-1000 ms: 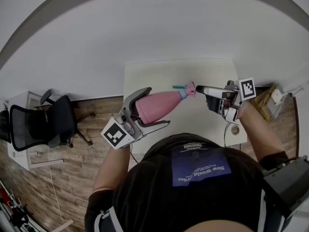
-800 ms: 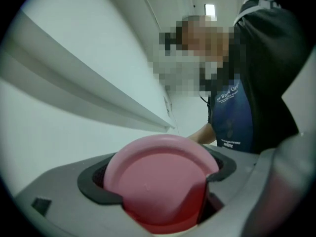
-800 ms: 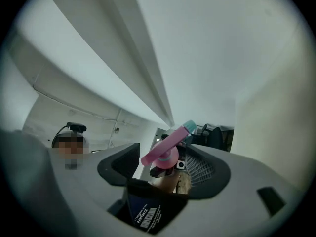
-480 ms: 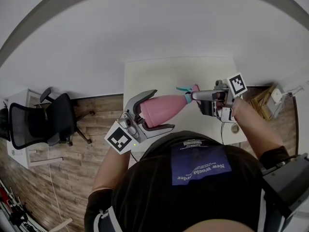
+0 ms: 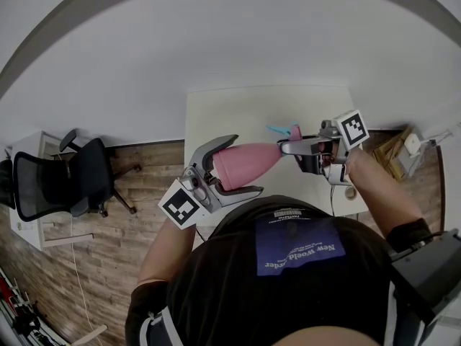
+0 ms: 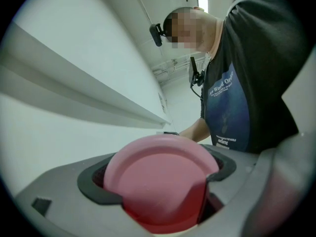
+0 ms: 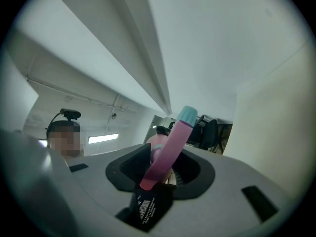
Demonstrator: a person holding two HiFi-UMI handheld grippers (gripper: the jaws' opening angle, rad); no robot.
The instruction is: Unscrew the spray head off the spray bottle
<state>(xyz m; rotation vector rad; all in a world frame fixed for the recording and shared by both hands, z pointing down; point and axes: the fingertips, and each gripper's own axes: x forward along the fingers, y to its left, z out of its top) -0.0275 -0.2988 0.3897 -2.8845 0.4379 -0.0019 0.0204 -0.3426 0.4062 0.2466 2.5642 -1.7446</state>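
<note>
A pink spray bottle [image 5: 245, 161] lies roughly level in the air above the white table [image 5: 238, 110]. My left gripper [image 5: 243, 164] is shut on its wide body, and the left gripper view is filled by the bottle's round pink base [image 6: 158, 181] between the dark pads. The pink spray head [image 5: 289, 132] with its teal tip points to the far side. My right gripper [image 5: 287, 148] is closing from the right onto the spray head [image 7: 170, 147], which stands between the black pads and touches them. A black barcode tag [image 7: 148, 206] hangs below the head.
The table's right end has a round cable hole [image 5: 351, 192]. A black office chair [image 5: 65, 182] stands on the wooden floor at the left, beside a white cabinet. A pale wall runs along behind the table.
The right gripper has moved left up to the bottle's neck and its jaws have narrowed around the spray head. The left gripper with the bottle has shifted slightly right.
</note>
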